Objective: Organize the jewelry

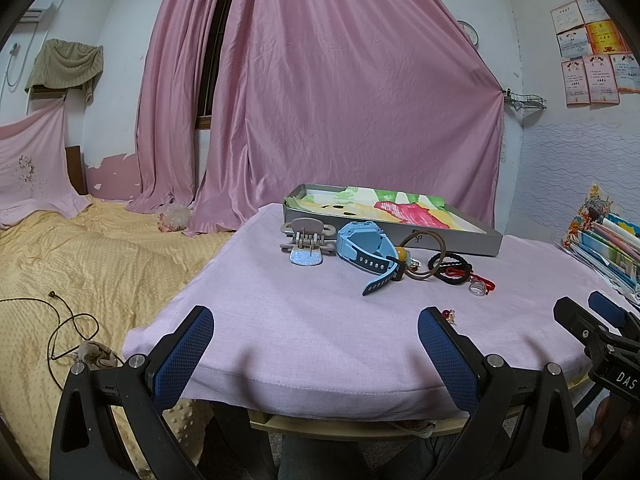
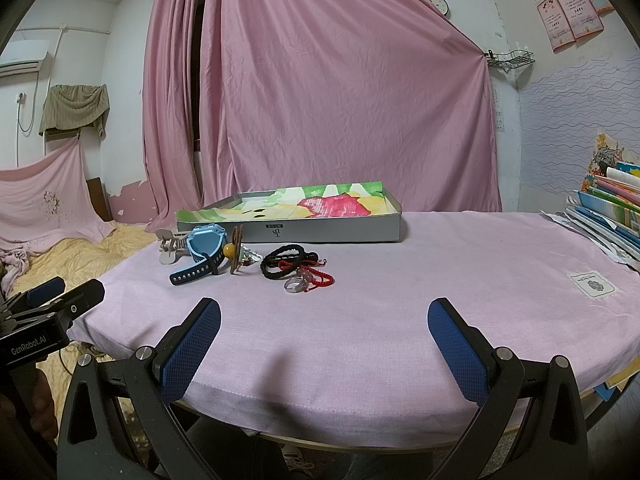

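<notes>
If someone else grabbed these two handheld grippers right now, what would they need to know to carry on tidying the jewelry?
Left gripper: open, empty, at the table's near edge.
Right gripper: open, empty, beside it.
All pieces lie on the pink cloth in front of the grey tray: hair claw, blue watch, brown bangle, black hair ties, red cord bracelet, clear ring, and a small red-beaded piece near the left gripper.
Done: nothing is in the tray yet.
Left: every piece.

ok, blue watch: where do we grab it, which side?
Take the watch by the dark strap end lying flat and pointing toward the near table edge. Right tongs come from the front, jaws across the strap; the bulky case sits crowded by the hair clip.
</notes>
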Available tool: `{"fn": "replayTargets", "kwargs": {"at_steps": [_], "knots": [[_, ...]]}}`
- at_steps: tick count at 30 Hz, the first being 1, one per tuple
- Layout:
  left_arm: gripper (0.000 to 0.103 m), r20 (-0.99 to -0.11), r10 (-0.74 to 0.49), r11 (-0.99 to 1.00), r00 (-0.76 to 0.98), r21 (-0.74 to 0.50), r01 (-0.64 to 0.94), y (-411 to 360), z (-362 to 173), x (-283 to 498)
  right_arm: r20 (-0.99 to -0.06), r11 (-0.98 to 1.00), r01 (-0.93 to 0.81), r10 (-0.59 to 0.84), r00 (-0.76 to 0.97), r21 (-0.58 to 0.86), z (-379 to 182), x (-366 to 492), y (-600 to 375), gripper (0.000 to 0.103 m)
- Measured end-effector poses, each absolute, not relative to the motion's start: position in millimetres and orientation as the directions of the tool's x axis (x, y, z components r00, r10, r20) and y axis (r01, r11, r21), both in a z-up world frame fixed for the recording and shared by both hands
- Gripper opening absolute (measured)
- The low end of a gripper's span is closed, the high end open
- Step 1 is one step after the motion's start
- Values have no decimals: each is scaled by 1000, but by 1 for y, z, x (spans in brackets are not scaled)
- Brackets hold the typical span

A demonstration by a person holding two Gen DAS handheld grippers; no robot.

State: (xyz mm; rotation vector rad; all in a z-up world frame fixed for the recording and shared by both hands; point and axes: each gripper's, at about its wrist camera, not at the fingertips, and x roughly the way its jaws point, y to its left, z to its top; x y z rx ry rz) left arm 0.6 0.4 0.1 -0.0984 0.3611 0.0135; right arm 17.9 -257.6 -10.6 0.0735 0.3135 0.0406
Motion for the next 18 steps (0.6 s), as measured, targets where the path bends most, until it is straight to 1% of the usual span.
{"fn": "replayTargets", "kwargs": {"at_steps": [9, 14, 18], "knots": [[102, -350, 15, 996, 937, -80, -45, 0, -4, 2, -304, 997, -28, 50, 951, 74, -12, 20, -257, 102], [102, -344, 16, 997, 939, -61, -39, -1, 3, 13, -302, 999, -22, 33, 953, 42, -8, 27, -260, 102], [102, -350, -9, 998, 937, -56, -11, 1, 9, 23, -312, 1000, -19, 20, 950, 7, -3, 38, -262, 102]]}}
